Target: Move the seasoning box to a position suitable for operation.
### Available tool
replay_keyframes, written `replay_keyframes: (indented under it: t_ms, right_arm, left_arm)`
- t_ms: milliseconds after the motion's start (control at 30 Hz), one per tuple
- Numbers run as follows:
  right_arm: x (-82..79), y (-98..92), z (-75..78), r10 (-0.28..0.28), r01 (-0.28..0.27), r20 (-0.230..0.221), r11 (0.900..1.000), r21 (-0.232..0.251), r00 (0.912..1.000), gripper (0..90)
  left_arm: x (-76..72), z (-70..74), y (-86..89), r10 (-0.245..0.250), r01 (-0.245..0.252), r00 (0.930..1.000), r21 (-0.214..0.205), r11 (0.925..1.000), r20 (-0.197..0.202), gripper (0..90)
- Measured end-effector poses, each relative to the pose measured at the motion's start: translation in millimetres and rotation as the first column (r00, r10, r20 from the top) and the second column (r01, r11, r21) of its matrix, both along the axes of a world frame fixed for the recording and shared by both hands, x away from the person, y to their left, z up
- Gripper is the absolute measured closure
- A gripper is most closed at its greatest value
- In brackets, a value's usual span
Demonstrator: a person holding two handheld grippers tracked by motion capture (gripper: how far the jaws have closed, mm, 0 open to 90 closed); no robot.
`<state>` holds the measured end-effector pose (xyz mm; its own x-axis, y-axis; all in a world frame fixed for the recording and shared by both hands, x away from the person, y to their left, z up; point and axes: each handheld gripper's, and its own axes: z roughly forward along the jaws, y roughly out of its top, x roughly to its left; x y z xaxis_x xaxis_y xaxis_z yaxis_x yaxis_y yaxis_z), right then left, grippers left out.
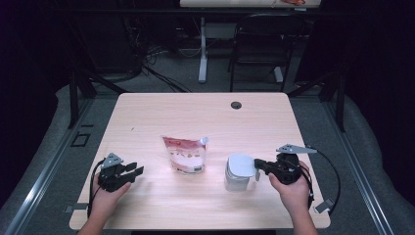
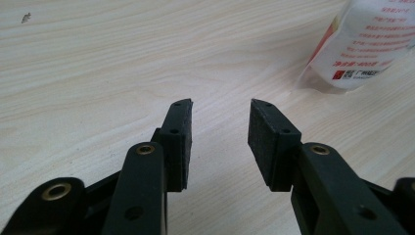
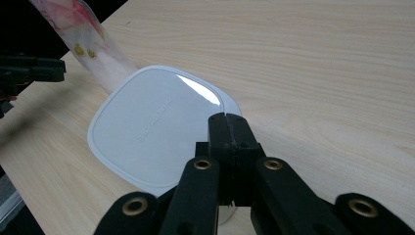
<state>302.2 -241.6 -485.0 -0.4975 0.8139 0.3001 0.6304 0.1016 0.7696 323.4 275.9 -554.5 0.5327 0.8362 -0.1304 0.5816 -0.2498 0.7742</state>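
A red and white stand-up pouch (image 1: 185,155) with a spout stands at the table's middle; its base shows at the top right of the left gripper view (image 2: 362,49). Right of the pouch sits a white container (image 1: 237,180) under a white rounded-square lid (image 3: 156,127). My right gripper (image 1: 257,166) is shut, its joined tips (image 3: 225,117) lying over the lid's near edge with nothing between the pads; whether they touch the lid I cannot tell. My left gripper (image 1: 133,172) rests low at the table's left, open (image 2: 220,110), with only bare wood between its fingers.
The light wooden table (image 1: 205,117) has a dark cable hole (image 1: 236,105) near its far edge. Beyond the table stand a black chair (image 1: 259,44) and a white desk leg (image 1: 202,49). In the right gripper view, the pouch (image 3: 83,34) leans behind the lid.
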Motion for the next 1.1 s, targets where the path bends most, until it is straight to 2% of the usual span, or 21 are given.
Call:
replay_keyframes:
  t_ms: [1100]
  right_arm:
    - [0.5, -5.1, -3.5, -0.007, 0.007, -0.014, 0.9992, 0.04, 0.9999, 90.0]
  left_arm:
    - [0.3, -0.2, 0.0, 0.01, -0.01, 0.9999, 0.004, 0.9999, 0.001, 60.6]
